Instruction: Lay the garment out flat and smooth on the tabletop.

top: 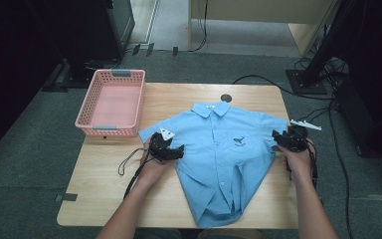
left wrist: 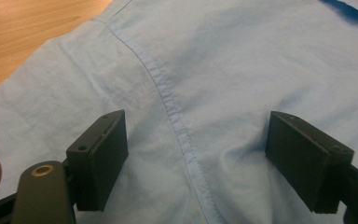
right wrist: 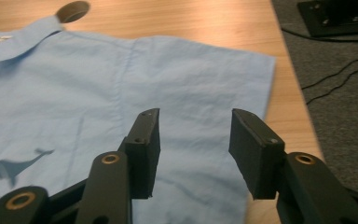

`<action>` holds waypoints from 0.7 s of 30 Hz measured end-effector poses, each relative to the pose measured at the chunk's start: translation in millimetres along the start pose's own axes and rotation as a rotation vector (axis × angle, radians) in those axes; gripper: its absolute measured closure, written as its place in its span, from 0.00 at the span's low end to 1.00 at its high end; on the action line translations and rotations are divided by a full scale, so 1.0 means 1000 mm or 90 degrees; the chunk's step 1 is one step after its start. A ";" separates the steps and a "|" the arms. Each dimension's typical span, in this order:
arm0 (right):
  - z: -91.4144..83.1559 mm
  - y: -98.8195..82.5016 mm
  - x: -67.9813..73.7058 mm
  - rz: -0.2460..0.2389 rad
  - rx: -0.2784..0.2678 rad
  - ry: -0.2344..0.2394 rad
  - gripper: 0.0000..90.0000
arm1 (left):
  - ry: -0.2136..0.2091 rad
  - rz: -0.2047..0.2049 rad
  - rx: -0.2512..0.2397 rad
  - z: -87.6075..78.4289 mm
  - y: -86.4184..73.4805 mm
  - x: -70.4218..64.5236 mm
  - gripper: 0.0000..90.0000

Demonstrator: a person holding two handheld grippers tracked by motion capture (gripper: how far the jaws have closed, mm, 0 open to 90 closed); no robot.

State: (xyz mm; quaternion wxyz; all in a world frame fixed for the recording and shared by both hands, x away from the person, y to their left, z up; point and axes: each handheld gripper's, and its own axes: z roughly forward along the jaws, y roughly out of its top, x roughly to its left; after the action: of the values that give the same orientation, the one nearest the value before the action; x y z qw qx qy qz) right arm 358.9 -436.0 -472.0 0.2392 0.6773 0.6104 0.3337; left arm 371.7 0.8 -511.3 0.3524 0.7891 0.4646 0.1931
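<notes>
A light blue short-sleeved shirt [top: 224, 154] lies face up on the wooden table [top: 104, 184], collar at the far side, a small dark whale print [right wrist: 14, 168] on its chest. My left gripper [top: 175, 152] rests over the shirt's left side near the sleeve seam [left wrist: 177, 121], jaws wide apart with flat cloth between them and nothing pinched. My right gripper [top: 277, 135] hovers over the right sleeve [right wrist: 205, 88], jaws apart and empty.
A pink plastic basket [top: 112, 102] stands at the table's far left corner, nothing visible inside. A round cable hole [top: 226, 98] sits just beyond the collar. Cables and a black stand base [top: 306, 82] lie on the grey floor to the right.
</notes>
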 end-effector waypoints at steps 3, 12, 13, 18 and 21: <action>-0.005 -0.004 0.009 -0.012 0.006 0.020 0.56 | 0.000 0.001 0.001 0.000 0.000 0.000 0.24; -0.017 -0.017 0.034 -0.042 0.020 0.056 0.54 | 0.000 0.001 0.001 0.000 0.000 0.000 0.24; -0.017 -0.018 0.036 -0.045 0.022 0.059 0.54 | 0.000 0.000 0.000 0.000 0.000 0.000 0.24; -0.012 -0.027 0.047 -0.068 0.033 0.063 0.50 | 0.001 0.001 0.000 0.000 0.000 0.000 0.24; -0.005 -0.033 0.051 -0.085 0.036 0.056 0.47 | 0.001 0.000 0.000 0.000 0.000 0.000 0.24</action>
State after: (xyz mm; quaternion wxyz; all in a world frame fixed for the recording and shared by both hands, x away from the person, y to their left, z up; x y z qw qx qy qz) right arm 335.1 -381.3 -484.8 0.2147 0.6264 0.6734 0.3288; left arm 371.9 0.7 -511.2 0.3519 0.7893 0.4646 0.1933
